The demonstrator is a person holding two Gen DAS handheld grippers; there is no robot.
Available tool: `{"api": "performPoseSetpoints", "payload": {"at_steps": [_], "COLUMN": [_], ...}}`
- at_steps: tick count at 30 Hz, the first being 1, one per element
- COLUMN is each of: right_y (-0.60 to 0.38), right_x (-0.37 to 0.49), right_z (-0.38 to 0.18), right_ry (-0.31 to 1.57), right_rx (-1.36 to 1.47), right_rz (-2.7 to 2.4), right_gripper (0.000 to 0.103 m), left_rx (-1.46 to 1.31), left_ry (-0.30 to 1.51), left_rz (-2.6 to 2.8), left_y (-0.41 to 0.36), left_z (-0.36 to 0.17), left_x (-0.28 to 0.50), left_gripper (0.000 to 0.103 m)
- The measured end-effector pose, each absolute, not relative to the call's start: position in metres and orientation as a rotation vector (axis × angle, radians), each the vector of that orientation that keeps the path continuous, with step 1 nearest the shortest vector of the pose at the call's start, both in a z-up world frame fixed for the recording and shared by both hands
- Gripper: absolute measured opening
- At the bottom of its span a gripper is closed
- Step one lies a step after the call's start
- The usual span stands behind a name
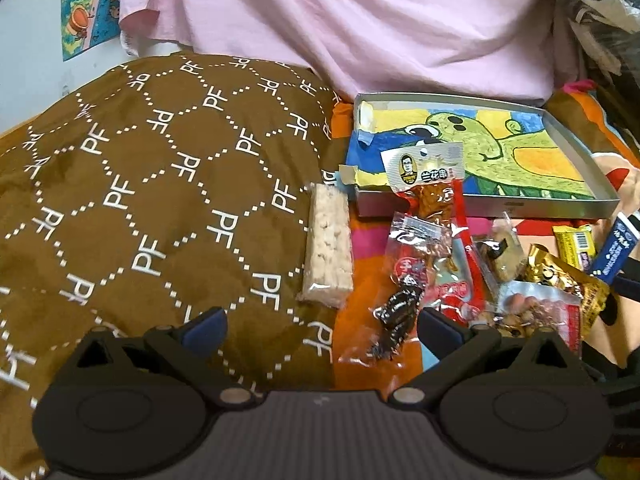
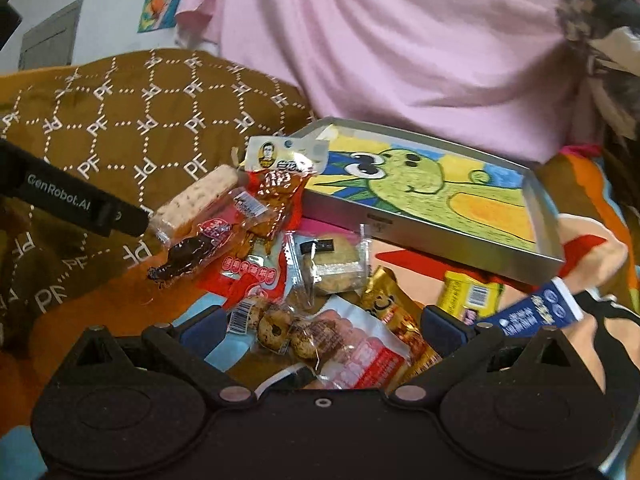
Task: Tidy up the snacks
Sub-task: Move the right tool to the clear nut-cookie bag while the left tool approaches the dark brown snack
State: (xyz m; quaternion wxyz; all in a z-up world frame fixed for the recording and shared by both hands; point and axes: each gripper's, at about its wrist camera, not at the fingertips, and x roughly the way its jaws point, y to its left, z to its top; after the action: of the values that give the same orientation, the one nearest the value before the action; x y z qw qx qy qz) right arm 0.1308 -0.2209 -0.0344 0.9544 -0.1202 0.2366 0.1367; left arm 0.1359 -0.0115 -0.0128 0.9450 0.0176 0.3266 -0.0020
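Observation:
A shallow grey tin tray (image 1: 484,206) (image 2: 424,232) lined with a green dinosaur drawing lies at the far right. A heap of wrapped snacks lies in front of it. A pale rice bar (image 1: 326,248) (image 2: 198,196) rests at the heap's left edge. A red spicy-strip pack (image 1: 428,184) (image 2: 280,172) leans on the tray's near corner. A dark dried snack in clear wrap (image 1: 396,312) (image 2: 188,256) lies nearest my left gripper (image 1: 322,328), which is open and holds nothing. My right gripper (image 2: 322,328) is open above a clear bag of small cookies (image 2: 280,328).
A brown cushion (image 1: 160,200) printed with white letters fills the left. Pink cloth (image 1: 340,20) hangs behind the tray. A round cookie pack (image 2: 330,266), a gold pack (image 2: 396,312), a yellow bar (image 2: 468,294) and a blue packet (image 2: 532,312) lie to the right.

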Motion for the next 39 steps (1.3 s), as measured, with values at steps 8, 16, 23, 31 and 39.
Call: {"api": "performPoseSetpoints", "payload": {"at_steps": [8,16,23,31,39], "right_y": [-0.209,-0.206,-0.205,-0.208,-0.209], "right_x": [0.154,0.167,0.174,0.171,0.163], "right_z": [-0.051,-0.063,-0.071,-0.071,-0.061], "right_ry": [0.511,0.552,0.578,0.578,0.634], "right_rx": [-0.383,-0.442,-0.477,-0.487,-0.552], "right_rz": [0.376,0.455,0.488,0.491,0.534], "right_gripper": [0.102,0.098,0.087,0.080,0.080], "left_rx": [0.071,0.116,0.152,0.196,0.210], "left_ry": [0.676,0.655,0.637,0.672,0.760], "left_rz": [-0.026,-0.117,-0.234,-0.314,-0.305], "left_y": [-0.015,-0.024,-0.037,-0.054,-0.056], "left_z": [-0.024,-0.029,-0.030,-0.038,-0.051], "left_x": [0.158,0.175,0.182,0.184,0.189], "left_gripper": [0.103,0.103,0.098,0.087,0.068]}}
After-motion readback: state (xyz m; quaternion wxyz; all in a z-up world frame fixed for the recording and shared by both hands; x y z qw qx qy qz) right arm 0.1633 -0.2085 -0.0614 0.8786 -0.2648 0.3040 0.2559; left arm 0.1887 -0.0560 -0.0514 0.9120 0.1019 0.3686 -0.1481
